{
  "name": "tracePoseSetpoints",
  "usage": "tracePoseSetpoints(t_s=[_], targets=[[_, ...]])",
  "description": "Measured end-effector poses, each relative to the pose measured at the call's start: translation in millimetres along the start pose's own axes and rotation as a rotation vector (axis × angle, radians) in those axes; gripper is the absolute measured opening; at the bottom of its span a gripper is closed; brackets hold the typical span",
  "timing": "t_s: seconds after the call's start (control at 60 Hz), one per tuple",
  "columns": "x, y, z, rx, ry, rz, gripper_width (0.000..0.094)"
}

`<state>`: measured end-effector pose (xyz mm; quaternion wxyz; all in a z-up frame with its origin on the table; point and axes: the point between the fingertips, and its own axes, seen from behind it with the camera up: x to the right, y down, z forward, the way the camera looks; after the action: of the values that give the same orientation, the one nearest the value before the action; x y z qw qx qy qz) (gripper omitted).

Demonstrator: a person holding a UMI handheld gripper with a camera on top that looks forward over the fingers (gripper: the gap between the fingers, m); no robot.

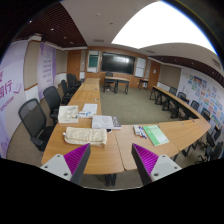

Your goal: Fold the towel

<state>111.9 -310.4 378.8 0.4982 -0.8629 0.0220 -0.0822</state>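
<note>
Towel (pixel 84 136) lies folded near table's (pixel 120 150) near edge, ahead-left of gripper (pixel 112 165), long axis running along that edge. Fingers stand apart, holding nothing, hovering short of table.

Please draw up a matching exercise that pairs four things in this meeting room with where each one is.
Things:
1. towel
2. green booklet
3. black office chair
4. dark screen

Places:
a. on the far wall
b. beside the table's left edge
c. on the table just ahead of the left finger
d. on the table beyond the right finger

Pairs: 1-c, 2-d, 3-b, 4-a.

The claw is open above the wooden table, with nothing between its fingers.
</note>
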Motion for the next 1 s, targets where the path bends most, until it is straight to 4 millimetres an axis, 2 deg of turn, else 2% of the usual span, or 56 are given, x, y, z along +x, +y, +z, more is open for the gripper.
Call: tracePoseSetpoints(t_s=[0.05,0.133,0.15,0.167,0.267,0.283,0.3,0.417,0.433,0.55,0.6,0.683,0.817,0.933,1.0], targets=[[-1,3,1,-0.007,0.009,-0.006,0.0852],[-19,10,12,-0.024,0.028,0.0,0.085],[-12,14,6,-0.028,0.028,0.002,0.085],[-30,16,21,-0.031,0.035,0.004,0.0852],[-57,30,40,-0.054,0.056,0.024,0.0854],[-54,33,35,-0.057,0.055,0.029,0.0853],[-64,37,44,-0.061,0.058,0.032,0.0854],[-111,69,71,-0.105,0.055,0.047,0.0854],[-113,74,65,-0.111,0.05,0.05,0.0854],[-170,104,102,-0.153,0.017,0.049,0.0856],[-197,115,120,-0.177,-0.008,0.05,0.0854],[-242,121,155,-0.192,-0.057,0.048,0.0853],[-300,118,225,-0.19,-0.119,0.014,0.0852],[-336,108,295,-0.182,-0.169,0.0,0.0853],[-350,102,337,-0.175,-0.179,-0.023,0.0855]])
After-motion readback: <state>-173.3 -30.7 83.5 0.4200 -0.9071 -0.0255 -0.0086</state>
